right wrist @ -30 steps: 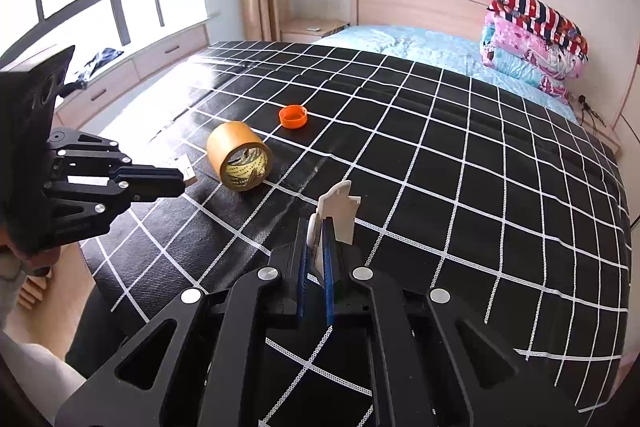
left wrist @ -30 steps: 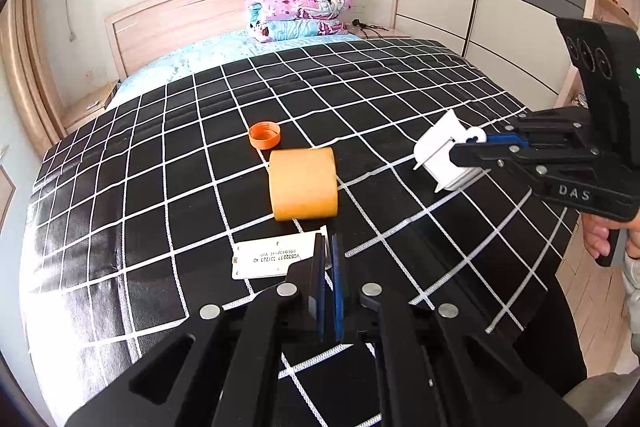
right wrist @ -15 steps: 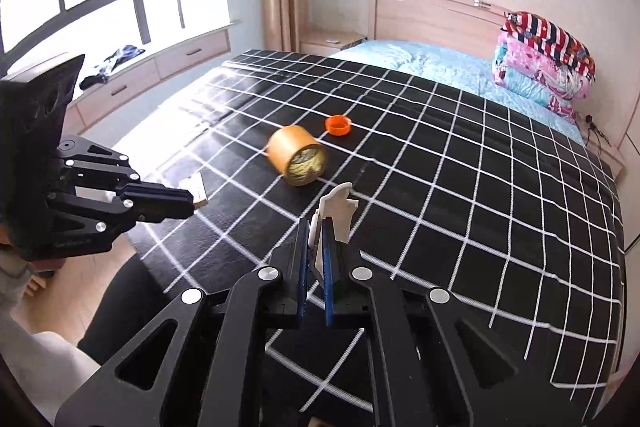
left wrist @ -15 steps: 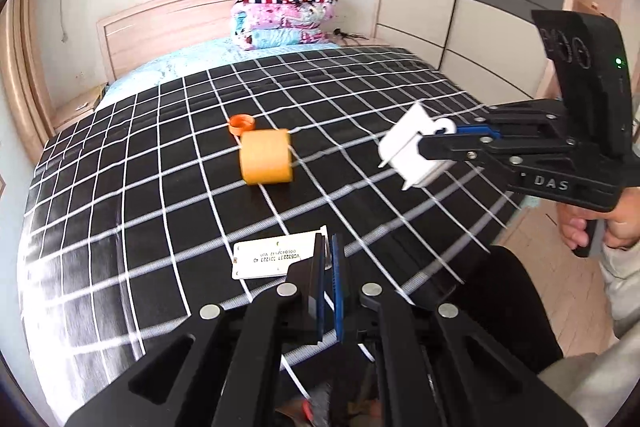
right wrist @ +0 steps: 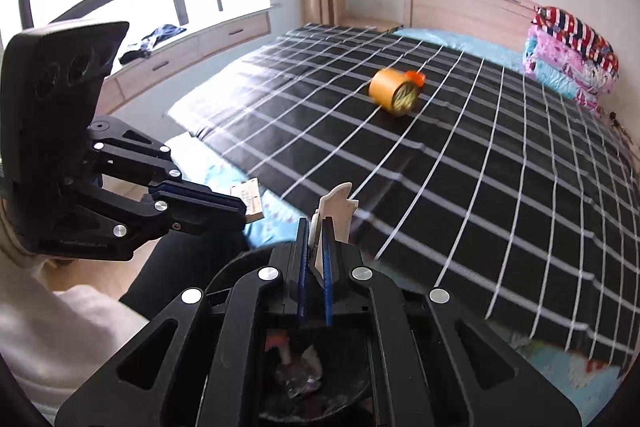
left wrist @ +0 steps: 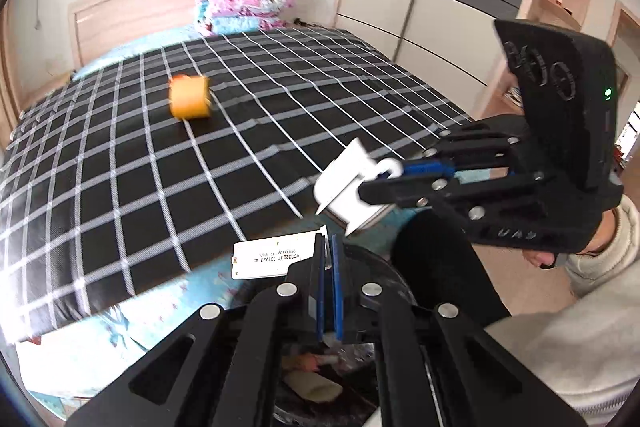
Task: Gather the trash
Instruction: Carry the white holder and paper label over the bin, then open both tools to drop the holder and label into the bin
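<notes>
Both scraps lifted: left gripper (left wrist: 328, 247) clamps label (left wrist: 272, 259); right gripper (right wrist: 316, 231) clamps white card (right wrist: 336, 215); bin (right wrist: 304, 379) below; tape roll (left wrist: 189, 101), cap (right wrist: 417, 78) left far on bed (left wrist: 120, 167).

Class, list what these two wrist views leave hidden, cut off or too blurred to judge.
- Bin contents: both views, gripper bodies cover most of it.
- Orange cap: right view, mostly behind the tape roll; left view, blurred.
- White card print: left view, too small.
- White plastic piece: right view, lower part inside jaws.
</notes>
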### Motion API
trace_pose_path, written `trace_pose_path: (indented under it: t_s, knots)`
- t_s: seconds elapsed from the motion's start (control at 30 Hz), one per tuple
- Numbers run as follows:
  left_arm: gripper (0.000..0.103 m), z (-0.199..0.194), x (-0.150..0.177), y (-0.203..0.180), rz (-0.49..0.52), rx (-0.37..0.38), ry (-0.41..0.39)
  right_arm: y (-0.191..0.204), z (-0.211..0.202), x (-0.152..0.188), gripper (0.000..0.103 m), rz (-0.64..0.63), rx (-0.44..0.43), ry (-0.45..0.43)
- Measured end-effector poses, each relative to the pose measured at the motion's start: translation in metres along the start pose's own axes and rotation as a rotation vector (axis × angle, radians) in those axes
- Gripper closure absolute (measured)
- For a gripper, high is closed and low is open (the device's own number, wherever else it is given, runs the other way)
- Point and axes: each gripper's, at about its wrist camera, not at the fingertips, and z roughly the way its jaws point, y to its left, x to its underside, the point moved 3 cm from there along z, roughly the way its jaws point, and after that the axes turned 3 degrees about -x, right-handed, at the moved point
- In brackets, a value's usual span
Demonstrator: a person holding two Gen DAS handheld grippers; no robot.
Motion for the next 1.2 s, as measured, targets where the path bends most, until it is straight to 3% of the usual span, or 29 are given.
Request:
trace_pose_path:
  t_s: [0.4, 0.87, 1.2]
  knots:
    - [0.100, 0.048, 0.042, 0.002, -0.079, 0.076, 0.152, 0.002, 0.041, 0.062, 0.096, 0.095, -0.058, 0.152]
    - [0.100, 0.110, 0.080, 0.014, -0.145, 0.116, 0.306, -0.009, 0.086, 0.095, 0.096, 0.153, -0.080, 0.268]
    - [0.099, 0.136, 0.096, 0.026, -0.179, 0.106, 0.388, -0.007, 0.115, 0.112, 0.096, 0.166, -0.086, 0.357]
